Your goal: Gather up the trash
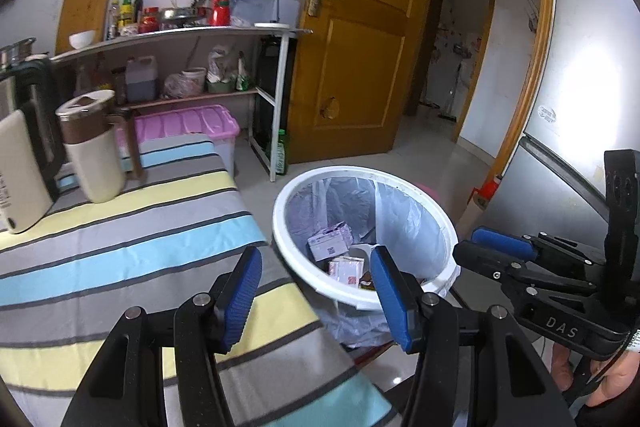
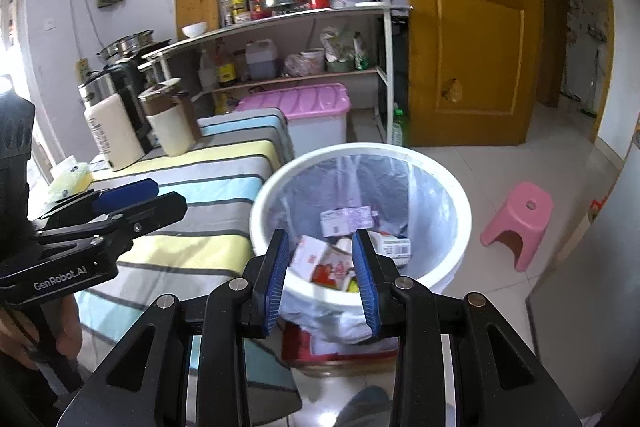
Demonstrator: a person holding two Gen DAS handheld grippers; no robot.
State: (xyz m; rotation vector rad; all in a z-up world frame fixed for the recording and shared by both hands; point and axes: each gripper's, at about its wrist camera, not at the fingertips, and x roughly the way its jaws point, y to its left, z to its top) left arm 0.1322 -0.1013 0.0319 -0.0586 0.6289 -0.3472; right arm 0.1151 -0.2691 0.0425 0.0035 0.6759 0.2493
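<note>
Both grippers over the trash bin

The left gripper (image 1: 316, 293) gapes wide and empty; the right gripper (image 2: 322, 281) stands partly open, empty, above the white bin (image 2: 460, 203) where cartons (image 2: 320, 261) lie inside.

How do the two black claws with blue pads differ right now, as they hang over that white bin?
The left claw stands wide open, its blue pads far apart; the right claw is open only narrowly. The left claw hangs over the near rim where the striped tablecloth meets the white round bin with a plastic liner; the right claw sits more squarely above the bin's cartons. Both are empty, black with blue ribbed pads, and tilted downward.
</note>
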